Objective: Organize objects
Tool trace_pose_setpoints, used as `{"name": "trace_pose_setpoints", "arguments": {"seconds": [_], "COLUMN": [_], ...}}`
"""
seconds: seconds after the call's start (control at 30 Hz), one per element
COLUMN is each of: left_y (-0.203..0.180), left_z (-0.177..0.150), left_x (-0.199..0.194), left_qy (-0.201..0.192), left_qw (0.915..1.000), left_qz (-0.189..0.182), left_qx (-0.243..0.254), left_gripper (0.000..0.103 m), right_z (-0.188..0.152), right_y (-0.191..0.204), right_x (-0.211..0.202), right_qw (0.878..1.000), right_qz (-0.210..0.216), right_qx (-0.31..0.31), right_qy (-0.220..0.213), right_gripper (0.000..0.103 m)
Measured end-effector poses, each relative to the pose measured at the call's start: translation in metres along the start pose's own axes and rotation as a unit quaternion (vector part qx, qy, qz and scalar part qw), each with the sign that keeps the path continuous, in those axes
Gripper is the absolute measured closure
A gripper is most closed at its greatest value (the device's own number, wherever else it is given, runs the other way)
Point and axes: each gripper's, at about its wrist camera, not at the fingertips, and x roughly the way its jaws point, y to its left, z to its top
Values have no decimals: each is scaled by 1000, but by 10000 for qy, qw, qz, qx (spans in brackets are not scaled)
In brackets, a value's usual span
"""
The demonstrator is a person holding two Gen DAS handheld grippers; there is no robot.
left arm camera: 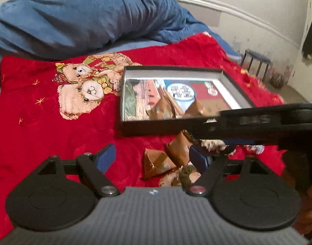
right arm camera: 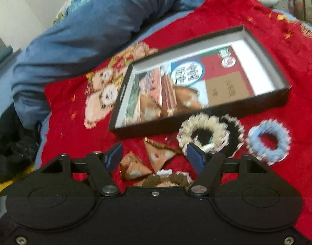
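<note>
A rumpled blue duvet (left arm camera: 78, 20) fills the far left of the bed, and a dark heap of clothing (right arm camera: 11, 143) lies at the bed's left edge in the right wrist view. Over the bed spreads a red blanket (left arm camera: 33, 122) with two embroidered teddy bears (left arm camera: 84, 85) near its left half. The left hand-held gripper (left arm camera: 153, 159) hovers low over the blanket with its blue-padded fingers spread wide and nothing between them; a brown triangular packet (left arm camera: 156, 163) lies on the blanket just ahead of it. Just right of the bears sits a shallow black box (left arm camera: 125, 126), open at the top, with a printed card (right arm camera: 217, 77) flat on its bottom and two more brown packets (right arm camera: 153, 108) resting in its near left corner. The right hand-held gripper (right arm camera: 154, 155) also stands wide open and empty, above two brown packets (right arm camera: 162, 153) lying on the blanket in front of the box. Further right, just in front of the box's near wall, lie a cream scrunchie (right arm camera: 202, 130) overlapping a black one (right arm camera: 235, 134), then a light blue scrunchie (right arm camera: 268, 138) a little apart. In the left wrist view the right tool's black body (left arm camera: 258, 122) crosses in front of the box's right corner. A small stool (left arm camera: 255, 61) stands by the wall at far right
</note>
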Motion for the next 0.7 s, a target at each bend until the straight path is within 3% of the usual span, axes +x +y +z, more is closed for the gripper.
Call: {"name": "trace_pose_setpoints", "arguments": {"seconds": [0.2, 0.33, 0.53, 0.6, 0.7], "left_y": [-3, 4, 6, 5, 10], "left_z": [-10, -14, -13, -14, -14], "left_x": [29, 46, 56, 63, 72], "left_qy": [283, 473, 555, 633, 805], "left_qw": [9988, 9942, 9935, 9932, 9889], "left_qz": [67, 550, 372, 306, 88], "left_qx": [-393, -790, -920, -932, -1244], "left_gripper": [25, 34, 38, 51, 61], "right_z": [-9, -10, -7, -5, -4], "right_y": [0, 7, 0, -4, -11], "right_x": [35, 51, 69, 71, 73], "right_qw": [9992, 9990, 9986, 9987, 9982], "right_qz": [31, -146, -199, -120, -8], "right_qx": [158, -44, 14, 156, 399], "right_qy": [360, 416, 489, 469, 440], "right_gripper": [48, 48, 48, 48, 47]}}
